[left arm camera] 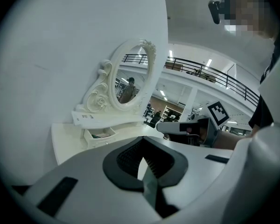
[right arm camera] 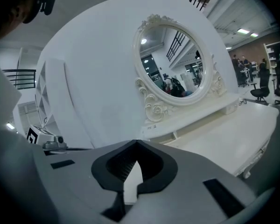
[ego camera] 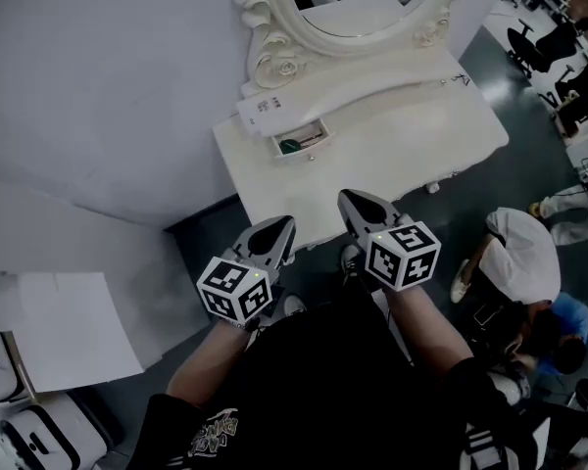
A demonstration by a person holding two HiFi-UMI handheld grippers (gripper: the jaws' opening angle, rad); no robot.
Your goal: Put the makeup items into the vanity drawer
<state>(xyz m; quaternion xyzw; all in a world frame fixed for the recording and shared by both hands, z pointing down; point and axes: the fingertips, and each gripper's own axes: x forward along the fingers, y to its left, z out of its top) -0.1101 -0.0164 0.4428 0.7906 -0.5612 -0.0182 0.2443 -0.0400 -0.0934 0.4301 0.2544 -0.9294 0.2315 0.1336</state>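
Both tools are empty. The left gripper [ego camera: 282, 225] [left arm camera: 141, 143] has its grey jaws pressed together at the tips, and its own view shows nothing between the dark ribbed pads. The right gripper [ego camera: 351, 200] [right arm camera: 136, 144] is closed in the same way, tip to tip, with nothing pinched. The two sit side by side over the near edge of the white vanity table [ego camera: 402, 140], with the right one reaching a little farther in.

The tabletop ahead of them is bare and glossy. At its far left corner the small white vanity drawer [ego camera: 302, 143] [left arm camera: 99, 135] stands pulled open. A small dark green item [ego camera: 290, 146] lies inside it, too small to identify. A white printed card [ego camera: 269, 106] rests just behind the drawer, against the carved base of the oval mirror with the ornate white frame [ego camera: 274, 52] [right arm camera: 172, 59].

A smooth curved white wall [ego camera: 98, 76] backs the table on the left. The floor is dark grey. To the right, well apart from the table, a crouching person in a white top [ego camera: 524, 258] is bent low. Black office chairs [ego camera: 539, 42] stand farther off. A white paper sheet [ego camera: 64, 331] lies near on the left.

The holder's bare forearms reach forward from a black shirt with the elbows bent. Each wrist sits behind a marker cube and both tools point toward the table.
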